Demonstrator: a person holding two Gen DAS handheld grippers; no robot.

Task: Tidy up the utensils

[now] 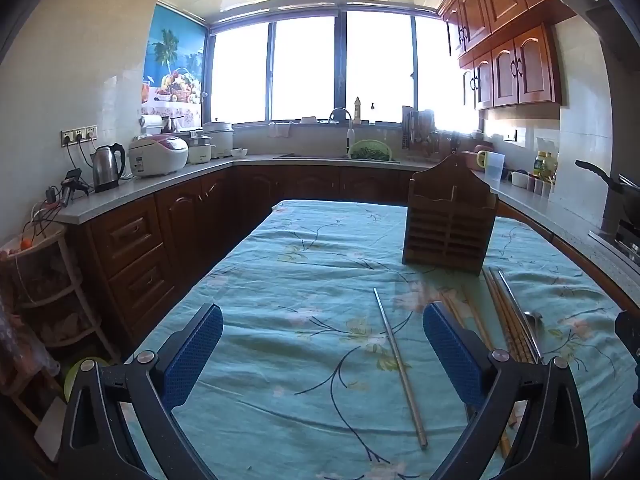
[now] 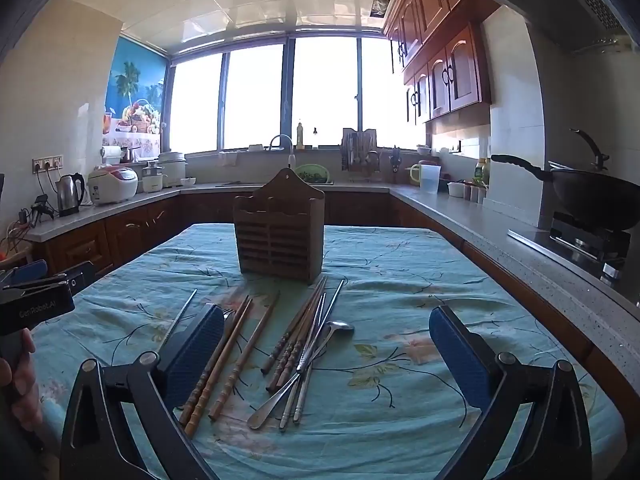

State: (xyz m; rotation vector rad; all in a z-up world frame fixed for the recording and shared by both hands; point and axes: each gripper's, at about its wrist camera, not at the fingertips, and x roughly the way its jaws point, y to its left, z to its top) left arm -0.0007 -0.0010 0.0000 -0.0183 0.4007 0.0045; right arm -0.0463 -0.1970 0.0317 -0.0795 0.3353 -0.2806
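Left wrist view: left hand-held gripper point(image 1: 323, 356) wide, holding nothing, over single steel chopstick point(image 1: 400, 366) on counter point(image 1: 280, 264); wooden holder point(image 1: 450, 222) far right. Right wrist view: right hand-held gripper point(image 2: 327, 354) wide, above mixed chopsticks point(image 2: 296, 340) and spoon point(image 2: 308, 368) near holder.

Teal floral tablecloth point(image 2: 400, 272), brown slatted wooden holder point(image 2: 280, 236), silver spoon point(image 2: 338, 326), blue-padded black tongs point(image 2: 326, 344).

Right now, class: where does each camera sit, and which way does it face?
Left wrist: on the left gripper, facing the window across the table; a lone metal chopstick lies between its open fingers.
Right wrist: on the right gripper, over the utensil pile; the left gripper shows.
Shared: wooden holder.
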